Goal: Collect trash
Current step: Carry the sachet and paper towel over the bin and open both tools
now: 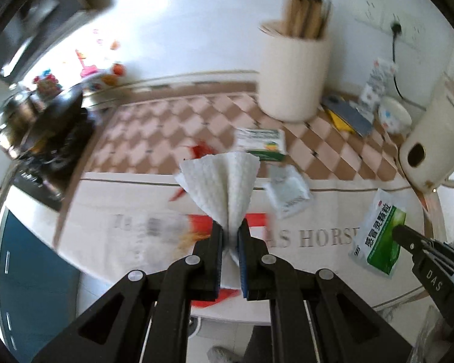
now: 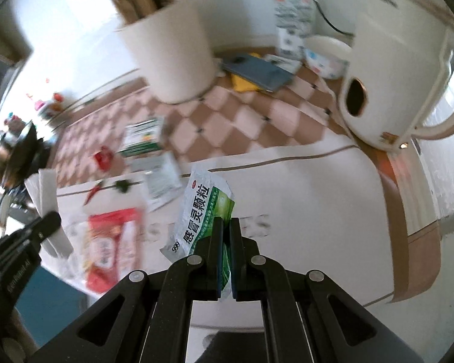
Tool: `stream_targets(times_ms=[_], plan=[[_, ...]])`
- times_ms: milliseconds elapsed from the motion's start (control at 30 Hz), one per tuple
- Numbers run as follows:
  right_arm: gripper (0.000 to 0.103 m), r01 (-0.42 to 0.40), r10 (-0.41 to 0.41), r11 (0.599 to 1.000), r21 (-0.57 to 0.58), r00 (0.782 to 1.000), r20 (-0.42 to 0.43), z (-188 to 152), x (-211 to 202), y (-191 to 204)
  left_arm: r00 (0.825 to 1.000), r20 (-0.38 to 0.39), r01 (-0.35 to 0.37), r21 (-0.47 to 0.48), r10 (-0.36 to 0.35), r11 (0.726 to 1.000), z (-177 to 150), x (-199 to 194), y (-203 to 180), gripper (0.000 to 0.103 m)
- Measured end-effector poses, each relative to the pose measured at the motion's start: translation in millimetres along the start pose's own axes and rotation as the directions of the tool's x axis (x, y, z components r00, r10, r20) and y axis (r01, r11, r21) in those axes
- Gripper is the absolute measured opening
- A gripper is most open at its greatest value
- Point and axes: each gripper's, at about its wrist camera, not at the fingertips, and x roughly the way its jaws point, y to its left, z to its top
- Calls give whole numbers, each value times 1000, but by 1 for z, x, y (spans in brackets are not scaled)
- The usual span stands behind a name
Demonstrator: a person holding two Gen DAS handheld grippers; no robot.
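My left gripper (image 1: 230, 227) is shut on a white paper towel (image 1: 224, 181) that fans out above the fingers, held over the table's front edge. My right gripper (image 2: 226, 224) is shut on a green and white medicine sachet (image 2: 201, 211), also seen in the left wrist view (image 1: 378, 236). Still on the table lie a red and white snack wrapper (image 2: 112, 242), a pale sachet (image 2: 163, 178), a green and white box (image 1: 261, 143), a red scrap (image 2: 104, 157) and a red chilli (image 2: 92, 195).
A cream bin (image 1: 293, 72) with cardboard tubes stands at the back of the table. A white kettle (image 2: 390, 84) stands at the right, with a bowl (image 2: 327, 57), a carton (image 2: 290, 21) and a phone (image 2: 257, 71) behind. A dark pot (image 1: 39, 127) sits at the left.
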Motion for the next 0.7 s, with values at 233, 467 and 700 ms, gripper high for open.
stream_targets(times_ms=[233, 467, 700], plan=[[4, -55, 60, 992, -114, 998, 35, -51, -39, 76, 999, 26, -39, -136, 43, 990, -56, -36, 88, 7], [4, -137, 126, 959, -250, 990, -60, -136, -31, 170, 993, -90, -101, -289, 78, 952, -141, -27, 185, 7], [4, -215, 116, 904, -370, 955, -272, -232, 51, 251, 948, -319, -151, -458, -4, 876, -245, 63, 267, 7]])
